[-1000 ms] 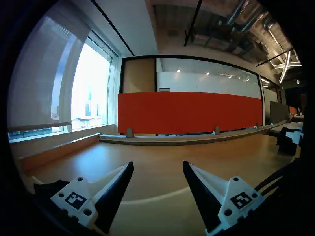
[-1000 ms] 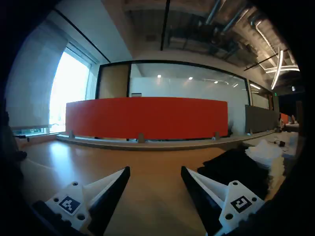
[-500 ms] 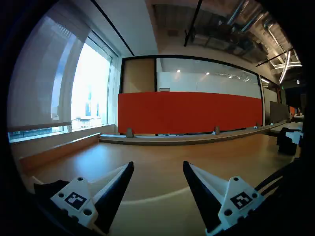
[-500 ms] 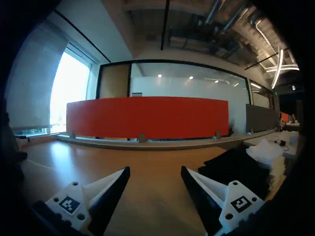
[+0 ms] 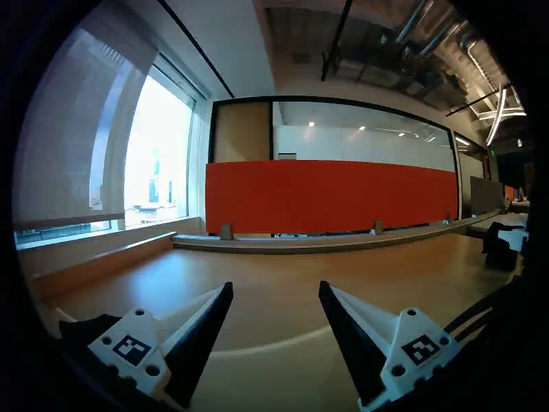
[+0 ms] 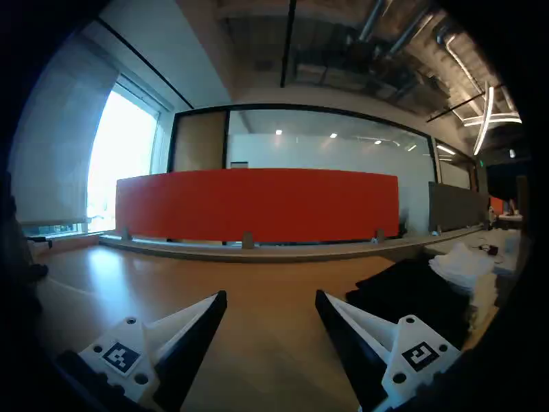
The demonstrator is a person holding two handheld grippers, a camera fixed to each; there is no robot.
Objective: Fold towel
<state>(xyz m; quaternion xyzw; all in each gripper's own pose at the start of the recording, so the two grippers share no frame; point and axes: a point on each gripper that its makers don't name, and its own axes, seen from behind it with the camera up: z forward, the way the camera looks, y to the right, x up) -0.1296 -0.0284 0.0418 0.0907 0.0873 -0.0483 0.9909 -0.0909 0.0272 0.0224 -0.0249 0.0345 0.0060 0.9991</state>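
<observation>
We see the black towels [image 6: 412, 295] stacked flat just beside the white towels [image 6: 466, 271] near the right edge of the table [image 6: 158, 281], long axis unclear, while the right gripper [image 6: 270, 295] and left gripper [image 5: 275, 285] gape wide, holding nothing.

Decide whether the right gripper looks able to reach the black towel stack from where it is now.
Probably yes. The right gripper is open, and the black towel stack lies just ahead to its right on the table, with bare wood between.
</observation>
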